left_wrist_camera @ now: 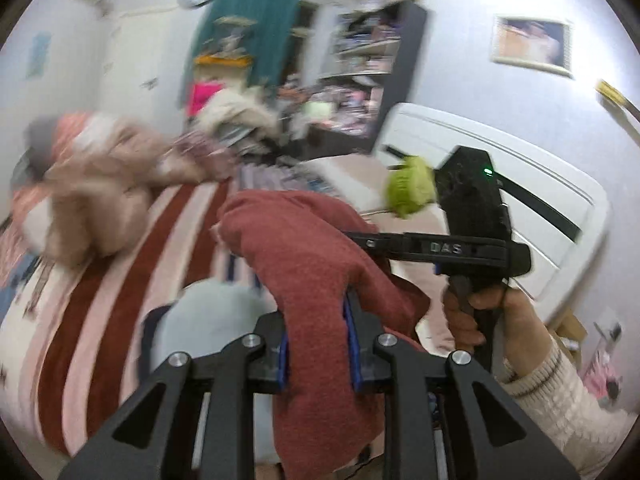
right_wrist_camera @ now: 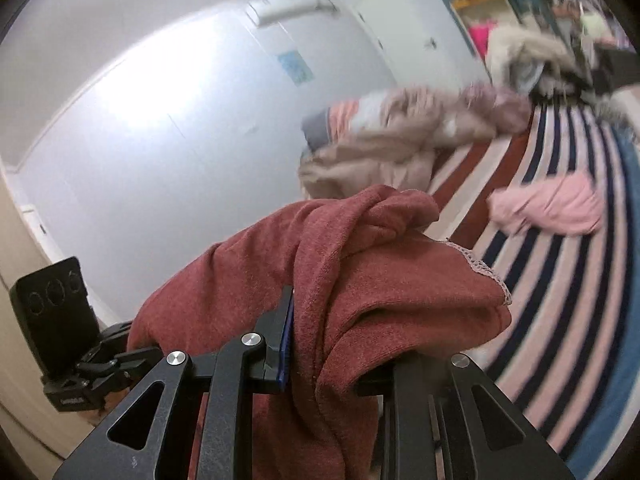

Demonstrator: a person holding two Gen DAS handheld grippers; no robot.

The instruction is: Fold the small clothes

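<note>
L gripper (left_wrist_camera: 316, 344) clamped on brick-red knit garment (left_wrist_camera: 304, 248); R gripper (right_wrist_camera: 332, 344) clamped on same cloth. Garment hangs between both, lifted above striped red/pink/navy bedspread (left_wrist_camera: 92, 312). Pink cloth (right_wrist_camera: 552, 208) lies on spread, apart.

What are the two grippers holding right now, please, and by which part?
Both hold the red garment: the left gripper and right gripper each pinch a bunched fold of it; which part cannot be told.
</note>
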